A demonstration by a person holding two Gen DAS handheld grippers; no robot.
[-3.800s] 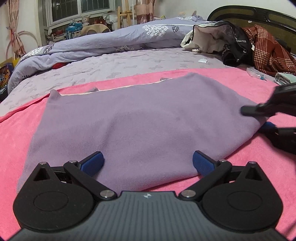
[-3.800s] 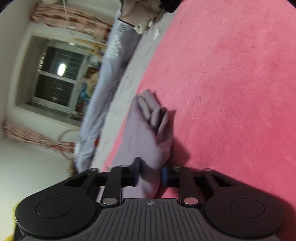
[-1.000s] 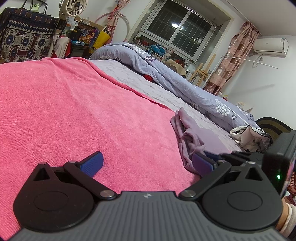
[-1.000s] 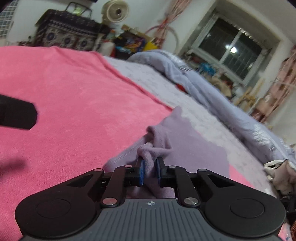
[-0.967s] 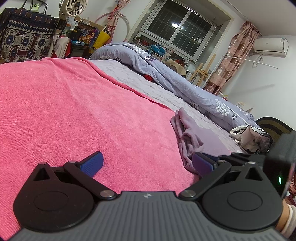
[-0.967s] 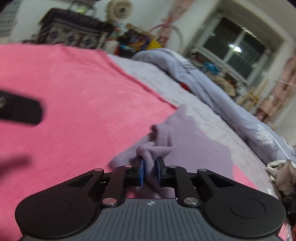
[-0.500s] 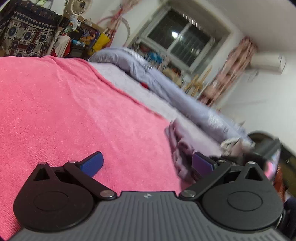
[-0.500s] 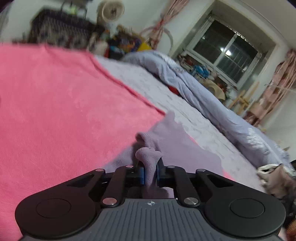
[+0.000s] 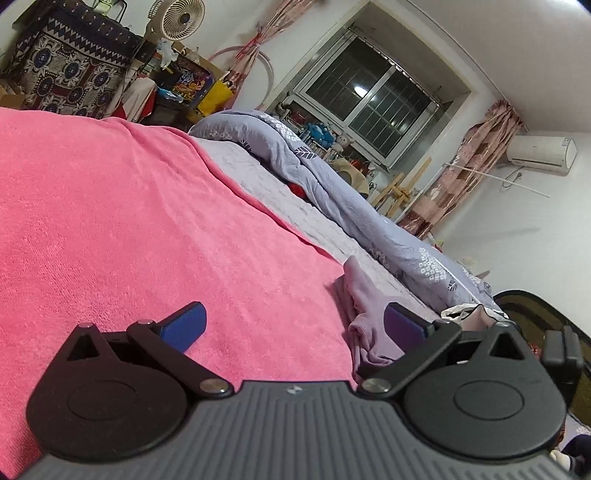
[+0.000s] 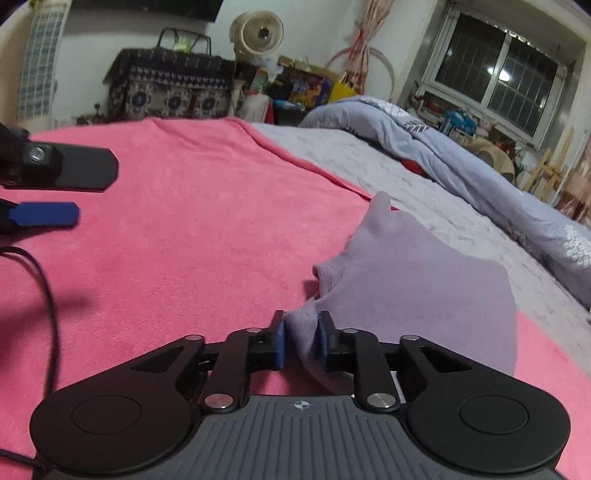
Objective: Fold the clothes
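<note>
A lilac garment (image 10: 417,280) lies bunched on the pink blanket (image 10: 192,236). My right gripper (image 10: 300,334) is shut on a gathered fold at the garment's near edge, just above the blanket. In the left wrist view the garment (image 9: 364,314) shows as a crumpled heap at the right. My left gripper (image 9: 295,325) is open and empty, with its right pad (image 9: 402,325) next to the heap. The left gripper's fingers (image 10: 44,214) also show at the far left of the right wrist view.
A grey quilted sheet (image 10: 399,166) and a rolled lavender duvet (image 10: 461,155) lie beyond the blanket. A pile of clothes (image 9: 469,314) sits by the dark headboard (image 9: 532,306). A fan (image 10: 260,33), a patterned trunk (image 10: 170,88) and clutter stand past the bed's end. A black cable (image 10: 48,295) hangs at the left.
The right gripper has pulled the held fold nearer and the garment has spread a little behind it. The left gripper has tilted and stayed open.
</note>
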